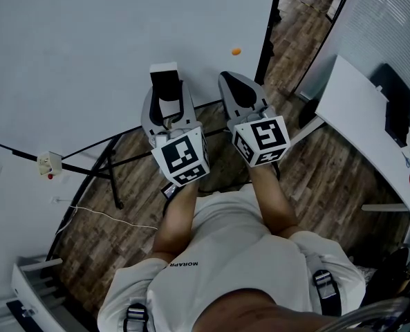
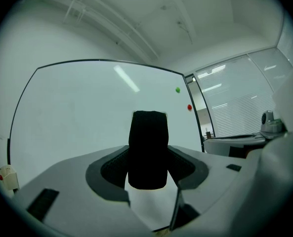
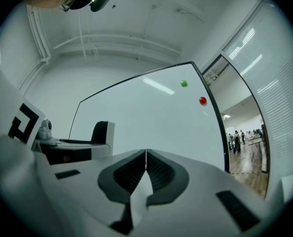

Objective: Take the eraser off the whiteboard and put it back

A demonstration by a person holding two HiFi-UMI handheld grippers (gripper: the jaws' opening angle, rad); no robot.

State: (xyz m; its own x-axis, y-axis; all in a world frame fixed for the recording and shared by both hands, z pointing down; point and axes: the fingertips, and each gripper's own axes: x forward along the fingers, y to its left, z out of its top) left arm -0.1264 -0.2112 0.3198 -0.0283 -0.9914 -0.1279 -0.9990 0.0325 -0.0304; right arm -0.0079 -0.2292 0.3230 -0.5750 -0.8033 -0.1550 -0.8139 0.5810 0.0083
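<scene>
- Head view: the only legible writing is a small print on the person's white shirt (image 1: pixel 218 254), reading roughly "MORAPR"; each tool carries a cube with black square markers.
- Head view: the room has a wood-plank floor (image 1: pixel 329 178), a white surface (image 1: pixel 357 109) at the right, and a large whiteboard (image 1: pixel 87 61) on a black-legged stand, with an orange dot (image 1: pixel 236 50) near its right edge.
- Head view: the left tool (image 1: pixel 166 101) holds the eraser (image 1: pixel 164 80) close in front of the whiteboard. Whether it touches the board cannot be told. The right tool (image 1: pixel 231 81) is just beside it.
- Left gripper view: the left tool (image 2: pixel 148 171) has its jaws fairly wide, clamped on either side of the eraser (image 2: pixel 147 139). The eraser stands upright, long axis vertical, its black felt face towards the camera. Behind it is the whiteboard (image 2: pixel 77 112), with a green magnet (image 2: pixel 178 89) and a red magnet (image 2: pixel 189 107) by its right frame.
- Right gripper view: the right tool (image 3: pixel 146 154) has its jaws pressed together with nothing between them. The whiteboard (image 3: pixel 151 117) fills the middle, a slatted glass wall (image 3: pixel 274 83) is at the right, and people stand far off. The eraser (image 3: pixel 103 131) shows at the left with its white back turned towards the board.
</scene>
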